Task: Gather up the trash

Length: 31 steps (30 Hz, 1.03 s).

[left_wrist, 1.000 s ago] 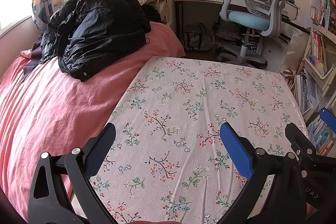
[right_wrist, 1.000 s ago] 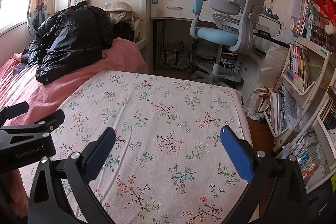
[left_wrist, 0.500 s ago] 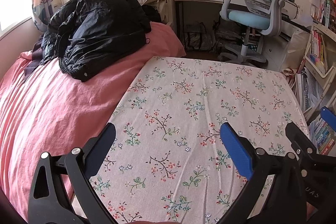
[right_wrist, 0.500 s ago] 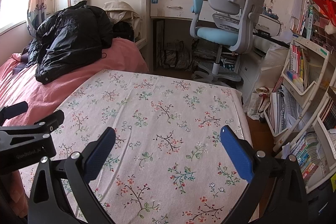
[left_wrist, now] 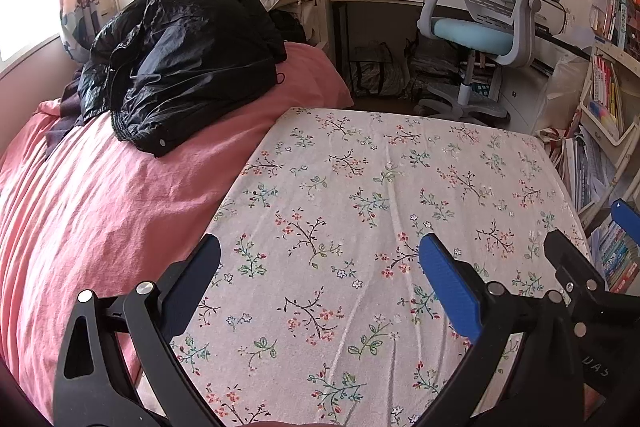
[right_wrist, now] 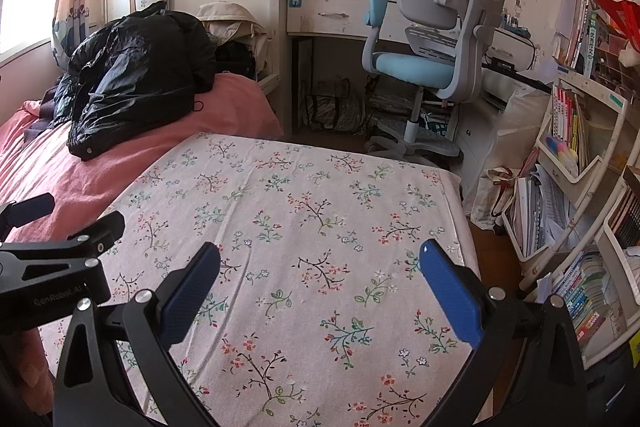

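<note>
Tongs, left (left_wrist: 320, 267) and right (right_wrist: 320, 275), both spread and empty, are hovering above the floral cloth (left_wrist: 360, 187); no trash is showing ahead, so searching comes next.

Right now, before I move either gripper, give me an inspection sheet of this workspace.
Surface: floral sheet, flat, nothing lying on it.
Job's things: nothing seen; no trash in either view.
Clutter: black jacket heaped on the pink blanket.
Grippers: left gripper open, empty; right gripper open, empty.
Cables: nothing seen.
Surroundings: desk chair beyond the bed's far end; bookshelves crowded on the right.
</note>
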Available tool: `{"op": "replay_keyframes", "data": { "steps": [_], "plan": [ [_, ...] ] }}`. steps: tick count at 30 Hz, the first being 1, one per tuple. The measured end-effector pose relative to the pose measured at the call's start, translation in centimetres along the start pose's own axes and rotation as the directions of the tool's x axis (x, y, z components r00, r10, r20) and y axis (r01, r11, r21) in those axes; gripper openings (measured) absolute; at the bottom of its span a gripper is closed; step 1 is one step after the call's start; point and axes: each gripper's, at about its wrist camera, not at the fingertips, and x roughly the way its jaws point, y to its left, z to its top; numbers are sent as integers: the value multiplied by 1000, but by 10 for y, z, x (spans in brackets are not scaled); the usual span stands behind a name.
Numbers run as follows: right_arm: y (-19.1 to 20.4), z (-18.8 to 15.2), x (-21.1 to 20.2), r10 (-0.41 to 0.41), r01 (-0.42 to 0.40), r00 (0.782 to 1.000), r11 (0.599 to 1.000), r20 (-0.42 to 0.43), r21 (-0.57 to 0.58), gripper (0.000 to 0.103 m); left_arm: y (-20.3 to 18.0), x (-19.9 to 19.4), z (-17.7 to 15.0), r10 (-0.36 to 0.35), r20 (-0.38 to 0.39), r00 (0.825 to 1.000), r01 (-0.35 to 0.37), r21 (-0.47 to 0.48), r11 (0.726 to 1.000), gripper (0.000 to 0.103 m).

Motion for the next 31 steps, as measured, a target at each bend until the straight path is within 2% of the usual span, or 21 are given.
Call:
{"op": "replay_keyframes", "data": {
  "steps": [9, 15, 19, 23, 27, 31],
  "plan": [
    [0, 0, 0, -1, 1, 1000, 1000, 2, 0, 96, 0, 0, 0, -2, 5, 1000, 2, -3, 1000, 96],
    [0, 1, -1, 0, 0, 1000, 1000, 0, 0, 96, 7, -4, -4, -58, 28, 998, 59, -55, 997, 96],
    [-1, 1, 0, 0, 0, 1000, 1000, -1, 2, 96, 6, -13, -4, -11, 75, 997, 13, -30, 999, 96],
    [-1, 2, 0, -3, 3, 1000, 1000, 5, 3, 96, 8, -13, 0, -11, 56, 998, 11, -13, 1000, 96],
    [-3, 3, -1, -11, 10, 1000, 1000, 15, 14, 96, -2, -5, 2, -34, -18, 999, 35, 48, 998, 96],
    [-5, 3, -3, -20, 19, 999, 1000, 30, 24, 96, -4, -5, 0, -49, -18, 999, 50, 40, 998, 96]
  ]
}}
